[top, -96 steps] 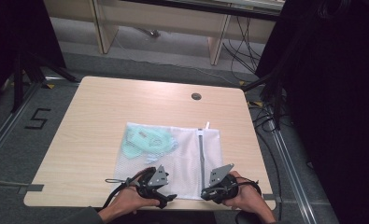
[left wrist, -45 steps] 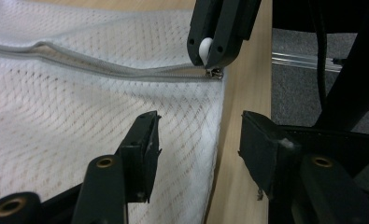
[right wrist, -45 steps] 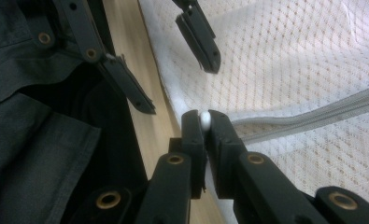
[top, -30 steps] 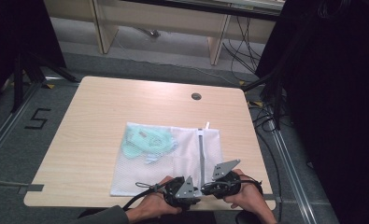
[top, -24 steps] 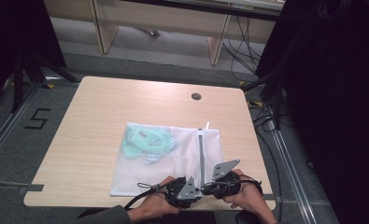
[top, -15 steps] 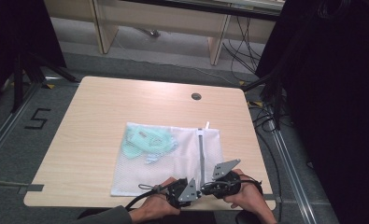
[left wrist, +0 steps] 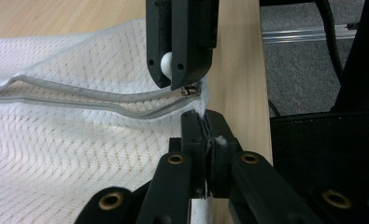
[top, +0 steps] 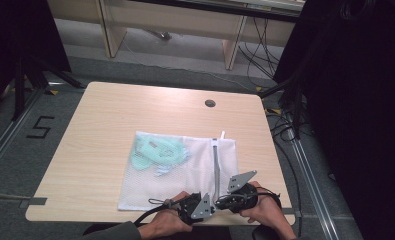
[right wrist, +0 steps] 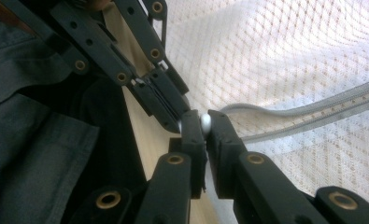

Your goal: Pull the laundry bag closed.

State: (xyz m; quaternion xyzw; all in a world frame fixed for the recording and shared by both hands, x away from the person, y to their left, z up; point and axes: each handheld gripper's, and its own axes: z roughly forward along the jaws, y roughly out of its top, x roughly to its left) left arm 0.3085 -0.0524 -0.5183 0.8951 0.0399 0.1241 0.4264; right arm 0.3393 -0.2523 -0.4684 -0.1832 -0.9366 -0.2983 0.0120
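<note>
The right tool [right wrist: 204, 125] was clenched on the small white bead of the zipper pull [right wrist: 204, 122], which sat pinched between its two black jaws at the centre of the right gripper view. The left tool [left wrist: 205, 133] was clamped on the corner of the white mesh bag [left wrist: 79, 158] just below the zipper's end, a wisp of white mesh showing between its closed jaws at lower centre of the left gripper view. In that same view the right tool hung from the top edge, its bead held directly over the metal slider [left wrist: 190, 90].

The step in hand looked like opening the bag: one tool anchoring the fabric, the other gripping the pull, with the zipper [top: 216, 167] lying shut along its length. The next move would likely call for drawing the pull up the frame along the grey tape while the anchoring tool kept the corner taut, so the mesh would not bunch.

In the high view both hands sat side by side at the bottom centre, the left hand [top: 167, 225] and right hand [top: 265, 212] angled inward so the tools met tip to tip at the bag's near right corner. The bag lay flat on the tabletop [top: 100, 120], with a pale green garment [top: 157, 152] inside its upper left part.
</note>
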